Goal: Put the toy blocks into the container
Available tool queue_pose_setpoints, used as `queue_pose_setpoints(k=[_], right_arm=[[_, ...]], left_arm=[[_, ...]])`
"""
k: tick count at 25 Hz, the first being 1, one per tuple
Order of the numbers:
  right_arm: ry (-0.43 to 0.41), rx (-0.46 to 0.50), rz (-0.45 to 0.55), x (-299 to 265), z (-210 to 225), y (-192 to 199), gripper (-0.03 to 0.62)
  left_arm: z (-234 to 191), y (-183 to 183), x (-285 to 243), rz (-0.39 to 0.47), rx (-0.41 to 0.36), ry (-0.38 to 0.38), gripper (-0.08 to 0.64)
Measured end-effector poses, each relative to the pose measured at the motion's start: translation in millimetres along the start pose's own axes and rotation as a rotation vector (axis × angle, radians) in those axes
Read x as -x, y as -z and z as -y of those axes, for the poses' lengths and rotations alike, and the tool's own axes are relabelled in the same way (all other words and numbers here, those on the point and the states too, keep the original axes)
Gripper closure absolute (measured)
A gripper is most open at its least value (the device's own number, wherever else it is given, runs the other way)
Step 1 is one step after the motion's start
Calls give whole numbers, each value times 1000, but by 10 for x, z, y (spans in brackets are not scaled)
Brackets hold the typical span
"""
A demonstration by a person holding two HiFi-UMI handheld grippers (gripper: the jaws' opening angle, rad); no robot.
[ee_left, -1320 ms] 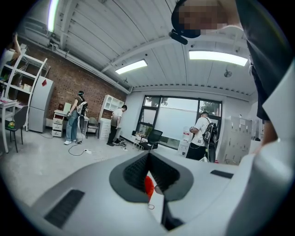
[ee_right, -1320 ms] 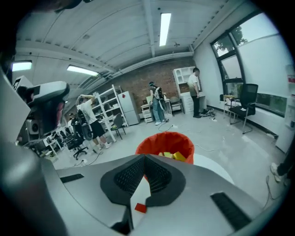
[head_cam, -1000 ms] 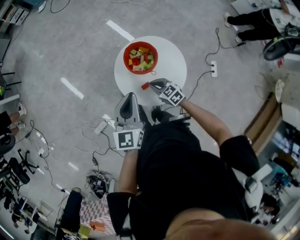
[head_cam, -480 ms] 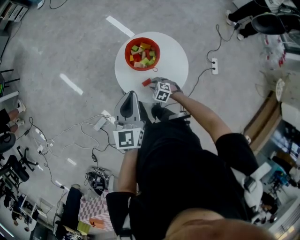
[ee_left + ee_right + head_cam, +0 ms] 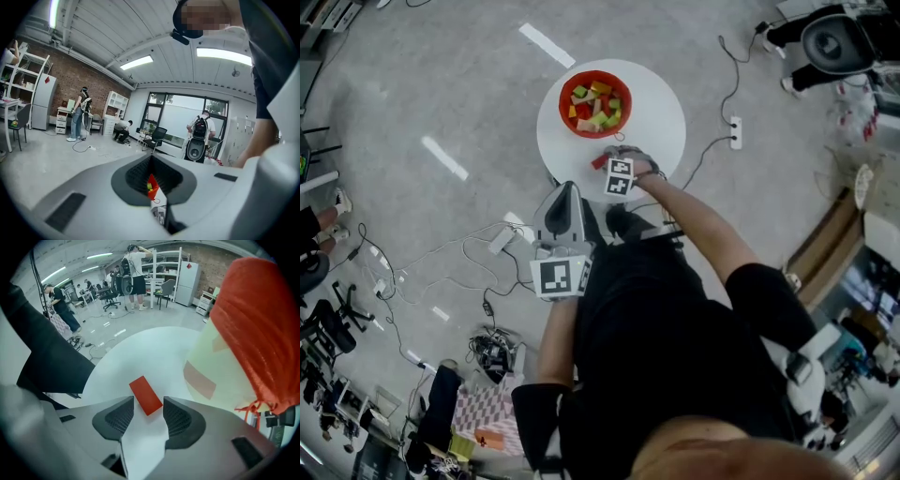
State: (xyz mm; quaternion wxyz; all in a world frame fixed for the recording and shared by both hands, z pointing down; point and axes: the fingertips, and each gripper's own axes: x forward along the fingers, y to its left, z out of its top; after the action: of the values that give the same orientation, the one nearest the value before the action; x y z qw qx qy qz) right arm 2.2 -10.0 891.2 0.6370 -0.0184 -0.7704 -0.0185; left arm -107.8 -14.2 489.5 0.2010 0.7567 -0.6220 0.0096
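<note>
The red bowl point(image 5: 565, 107) holds many coloured toy blocks point(image 5: 598, 105).

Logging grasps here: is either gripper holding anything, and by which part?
Nothing is held. The right gripper has just been opening its jaws; the red block lies loose on the white table between them. The left gripper is shut and empty.

The right gripper point(image 5: 610, 166) hides part of the flat red toy block point(image 5: 599, 161). Blocks point(image 5: 596, 103) in the round red bowl point(image 5: 564, 97) are too tiny to count.
</note>
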Motion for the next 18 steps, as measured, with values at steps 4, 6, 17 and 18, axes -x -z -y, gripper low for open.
queue_pose_setpoints(k=[4,6,17,18], right_arm=[[-13,-17,-18,-102,18,9,417],[-11,-34,-13,-108,31,-7,417],[-36,-65,60,290,-146,-68,437],[-32,-62,77,375,-149,-83,437]], left_arm=[[-24,30,-23,-7,1,0,565],[-36,29,-33,-7,3,-1,565],[-68,-34,-11,9,4,-6,565],[-63,-45,-17,13,3,-6,565]])
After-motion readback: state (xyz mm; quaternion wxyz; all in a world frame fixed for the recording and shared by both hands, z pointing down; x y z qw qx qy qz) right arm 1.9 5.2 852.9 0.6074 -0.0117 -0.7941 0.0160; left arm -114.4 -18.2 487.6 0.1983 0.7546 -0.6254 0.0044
